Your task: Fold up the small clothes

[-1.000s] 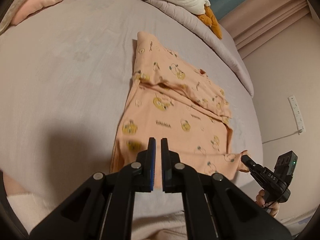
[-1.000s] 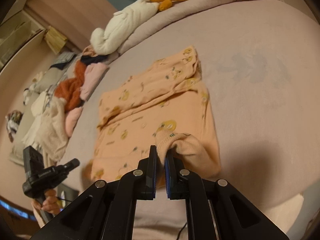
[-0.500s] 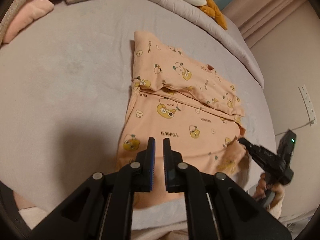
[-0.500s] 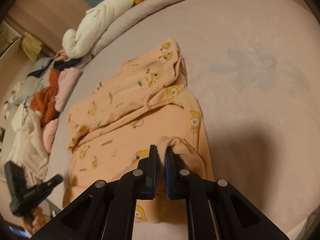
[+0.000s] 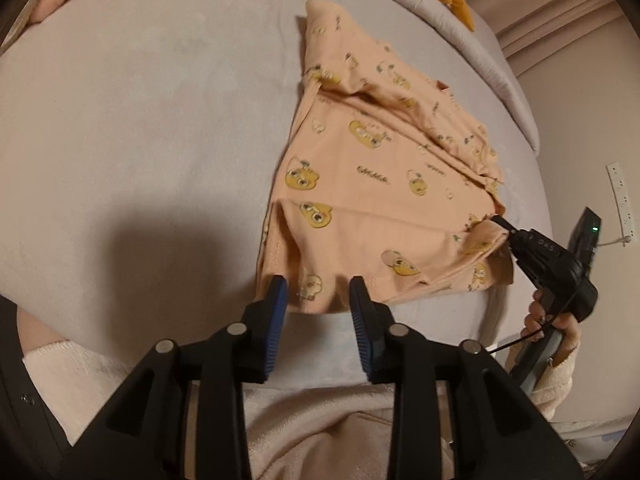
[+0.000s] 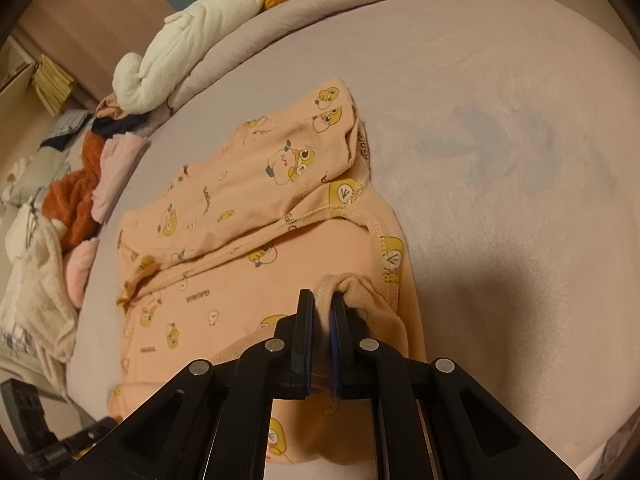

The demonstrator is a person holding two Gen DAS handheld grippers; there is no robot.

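Lilac bed (image 5: 140, 120) under everything, and spread on it sits the peach shirt (image 5: 372, 168), printed with little yellow animals, one sleeve already folded across the far part. Its hem edge runs left to right along the near side, just ahead of the person. Right gripper (image 6: 322, 308) is clenched on a bunched fold of the shirt at the near right corner, cloth pinched up between its pads and lifted off the layer below; from the left view that same corner (image 5: 486, 240) is raised and doubled inward. Left gripper (image 5: 318, 284) has its jaws released, spread wide, hovering right at the near left hem, the edge lying just beyond and between the fingertips. So the left is the nearer one to that free corner, and a short push forward and a squeeze looks like the next call, matching the right's hold so both can carry the hem toward the far end. No containers here; loose clothes (image 6: 80, 184) are heaped at the bed's far edge, a white towel (image 6: 176, 52) beside them.
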